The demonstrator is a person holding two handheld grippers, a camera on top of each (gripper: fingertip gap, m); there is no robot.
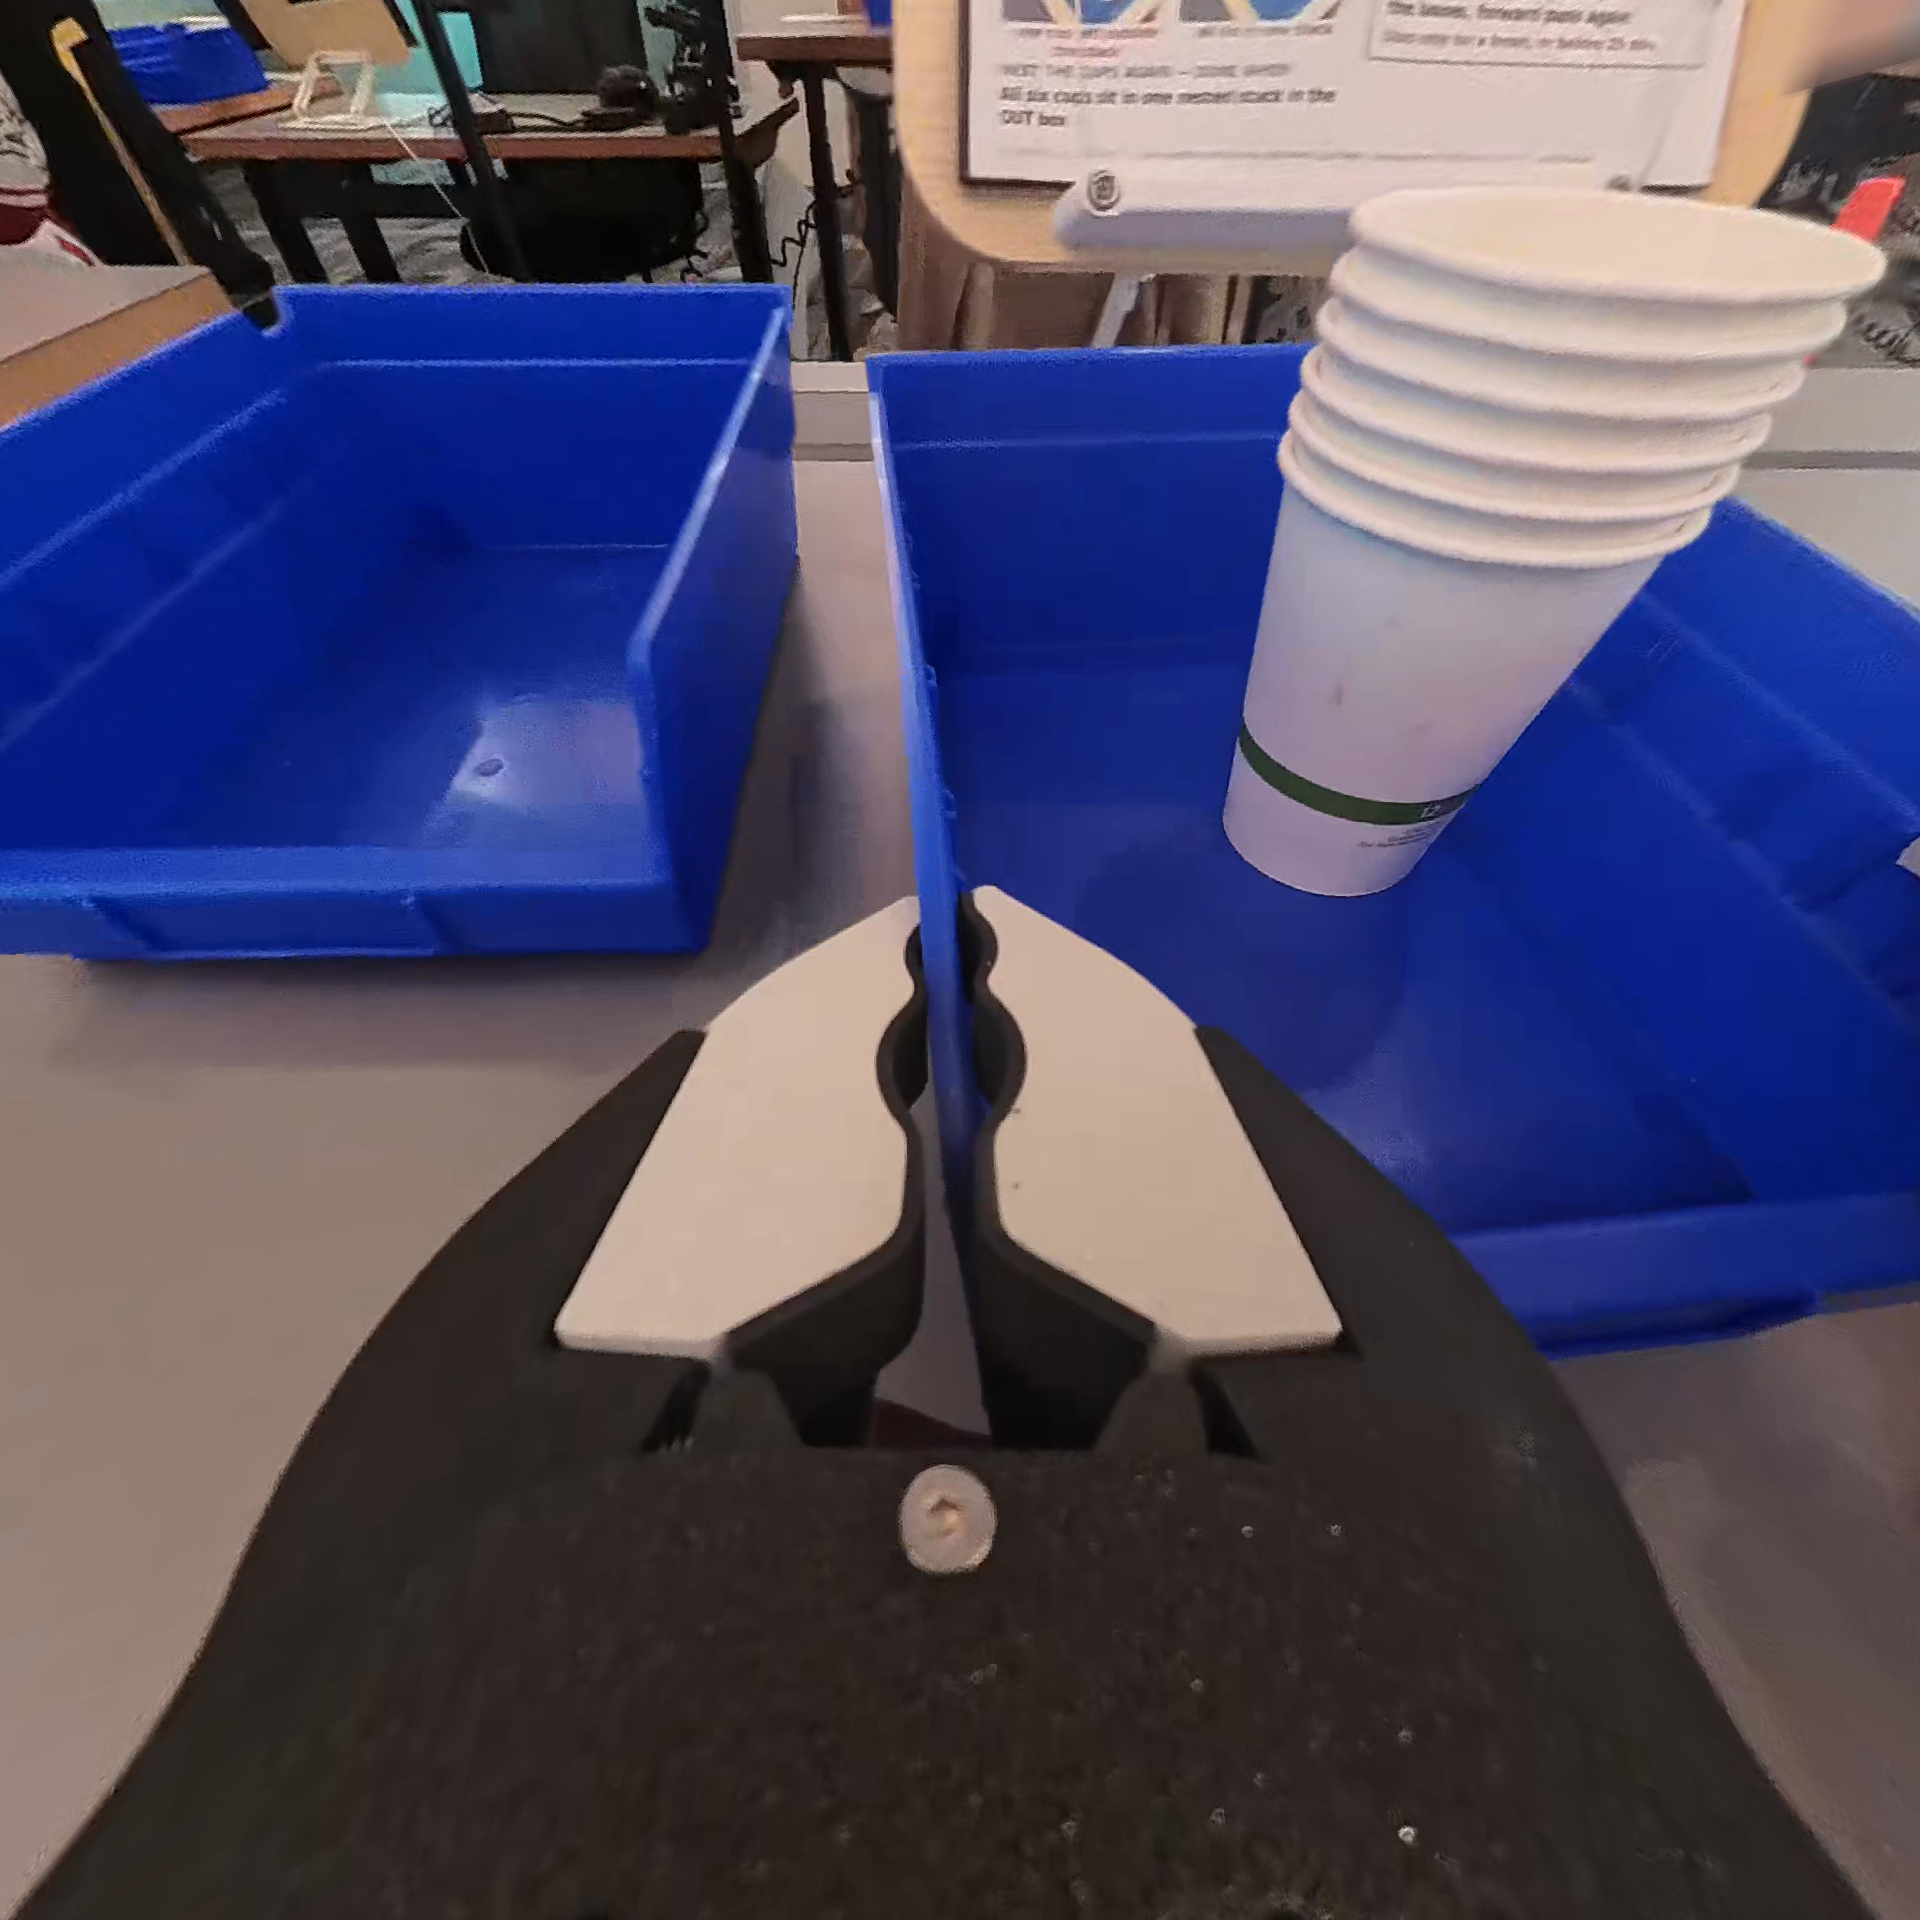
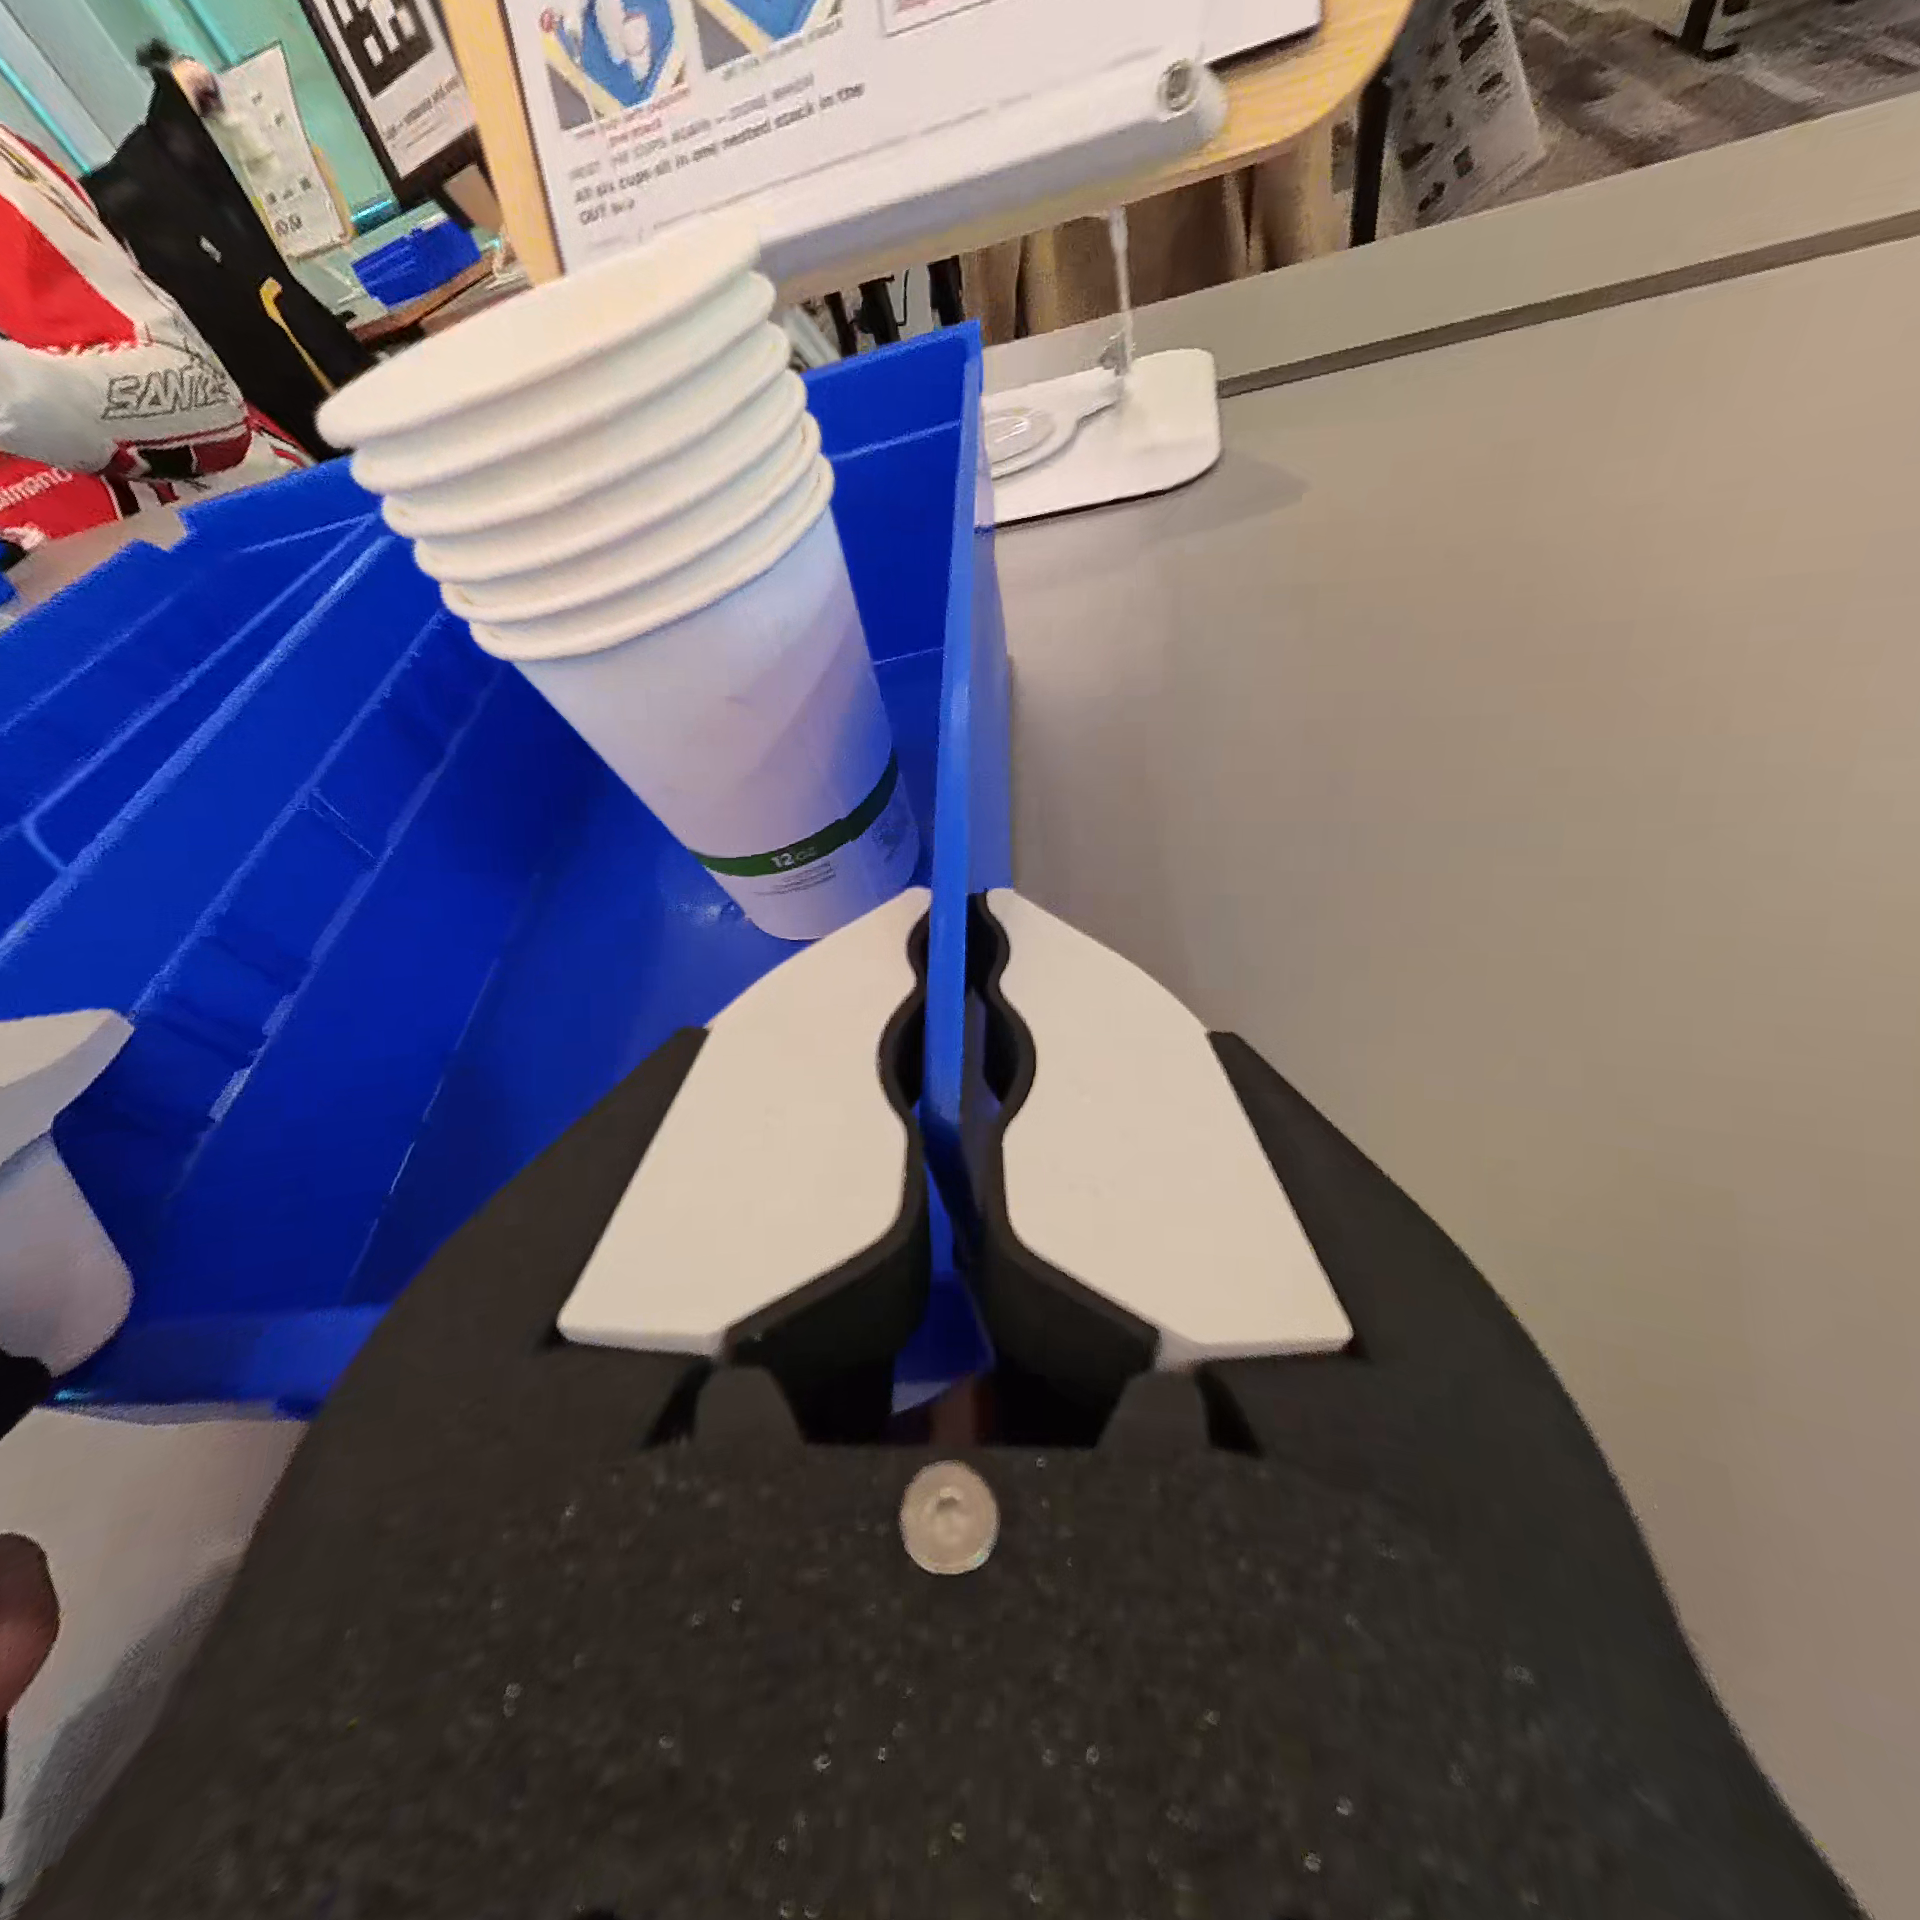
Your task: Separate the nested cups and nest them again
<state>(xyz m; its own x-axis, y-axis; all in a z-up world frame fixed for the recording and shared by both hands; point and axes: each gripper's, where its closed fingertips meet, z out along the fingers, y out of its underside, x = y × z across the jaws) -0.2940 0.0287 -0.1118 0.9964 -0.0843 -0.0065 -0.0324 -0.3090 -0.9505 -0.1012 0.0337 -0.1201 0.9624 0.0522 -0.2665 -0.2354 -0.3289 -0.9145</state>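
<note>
Pinching the left wall of the blue bin (image 1: 1558, 1039), the left gripper (image 1: 948, 914) is clamping thin plastic between its fingers; the right gripper (image 2: 951, 909) is gripping the same bin's right wall (image 2: 961, 644) likewise. Inside, the nested stack of white cups (image 1: 1507, 540) is standing upright near the right wall, its base partly hidden behind a fingertip in the right wrist view. A second blue bin (image 1: 364, 644) is sitting just beside on the grey table (image 2: 1507, 831).
</note>
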